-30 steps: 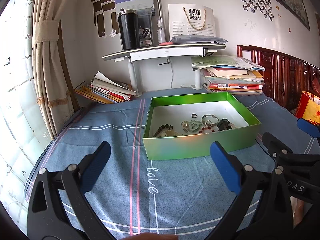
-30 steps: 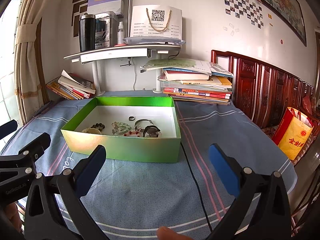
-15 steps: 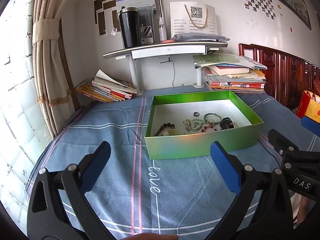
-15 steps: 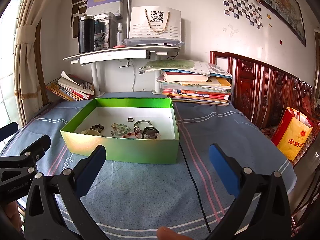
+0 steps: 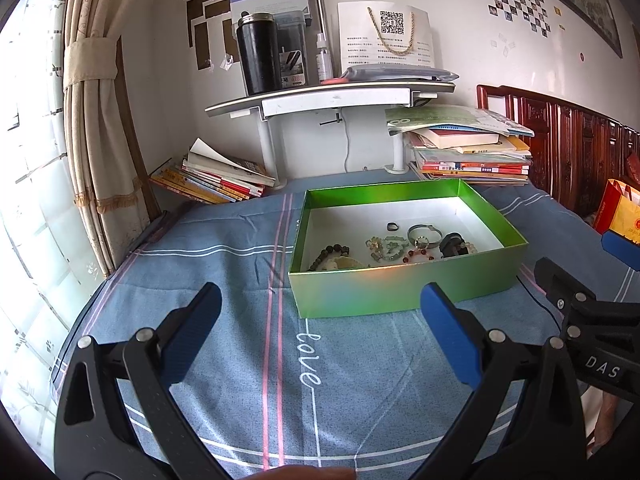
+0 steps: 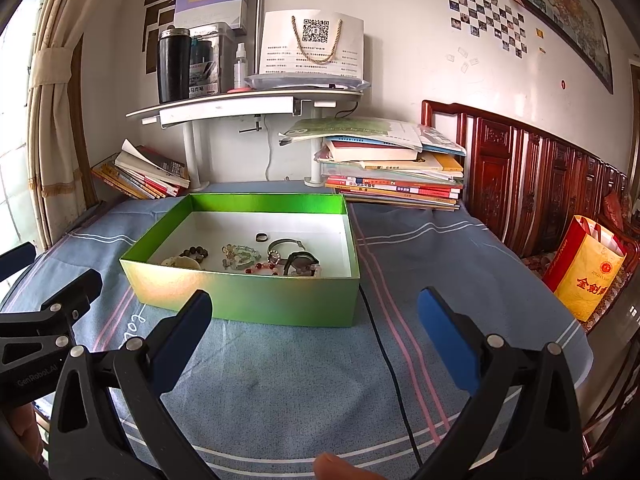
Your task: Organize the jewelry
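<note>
A green box (image 5: 404,292) with a white floor stands on the blue cloth; it also shows in the right wrist view (image 6: 248,296). Inside lie a dark bead bracelet (image 5: 332,250), a pale green bead bracelet (image 5: 386,246), a small dark ring (image 5: 393,226), a silver bangle (image 5: 424,234), red beads (image 5: 418,256) and a black item (image 5: 452,245). My left gripper (image 5: 320,336) is open and empty, held short of the box's front wall. My right gripper (image 6: 316,336) is open and empty, in front of the box's right front corner.
Book stacks lie behind the box at the left (image 5: 216,180) and right (image 5: 468,152). A shelf (image 5: 332,98) carries a black flask (image 5: 258,54) and a paper bag. A black cable (image 6: 388,364) runs across the cloth. A yellow and red bag (image 6: 586,272) stands beside a carved wooden bench.
Both grippers have drawn slightly back and up from the box, which looks a little farther away. Both stay open and empty. The jewelry has not moved.
</note>
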Demonstrator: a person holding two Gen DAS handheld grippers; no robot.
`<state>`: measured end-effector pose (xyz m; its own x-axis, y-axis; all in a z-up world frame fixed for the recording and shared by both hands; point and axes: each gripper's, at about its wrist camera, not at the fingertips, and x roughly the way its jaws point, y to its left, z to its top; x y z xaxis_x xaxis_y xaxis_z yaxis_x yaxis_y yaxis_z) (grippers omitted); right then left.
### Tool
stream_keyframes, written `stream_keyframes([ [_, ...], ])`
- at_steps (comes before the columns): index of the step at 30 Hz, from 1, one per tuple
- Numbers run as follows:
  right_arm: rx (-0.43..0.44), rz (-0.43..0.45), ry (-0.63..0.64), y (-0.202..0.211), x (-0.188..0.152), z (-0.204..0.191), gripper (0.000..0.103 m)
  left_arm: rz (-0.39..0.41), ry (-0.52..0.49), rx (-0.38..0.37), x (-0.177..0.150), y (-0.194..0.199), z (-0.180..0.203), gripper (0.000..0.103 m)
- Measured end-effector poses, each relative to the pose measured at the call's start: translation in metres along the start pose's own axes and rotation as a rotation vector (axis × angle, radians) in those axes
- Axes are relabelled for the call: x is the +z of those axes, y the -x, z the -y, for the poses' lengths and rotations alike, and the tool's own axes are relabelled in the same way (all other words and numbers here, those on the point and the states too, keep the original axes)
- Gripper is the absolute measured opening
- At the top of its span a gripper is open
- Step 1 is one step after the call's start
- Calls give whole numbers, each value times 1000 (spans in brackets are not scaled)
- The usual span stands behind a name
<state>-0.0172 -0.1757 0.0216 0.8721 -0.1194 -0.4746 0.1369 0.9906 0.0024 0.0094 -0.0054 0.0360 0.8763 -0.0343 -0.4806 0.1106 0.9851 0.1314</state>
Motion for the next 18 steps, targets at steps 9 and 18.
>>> stream_keyframes([
  [9, 1, -4, 1, -1, -1, 0, 100, -4, -6, -2, -2, -2, 0, 99],
  [18, 3, -12, 3, -4, -3, 1, 100, -7, -20, -4, -4, -3, 4, 99],
])
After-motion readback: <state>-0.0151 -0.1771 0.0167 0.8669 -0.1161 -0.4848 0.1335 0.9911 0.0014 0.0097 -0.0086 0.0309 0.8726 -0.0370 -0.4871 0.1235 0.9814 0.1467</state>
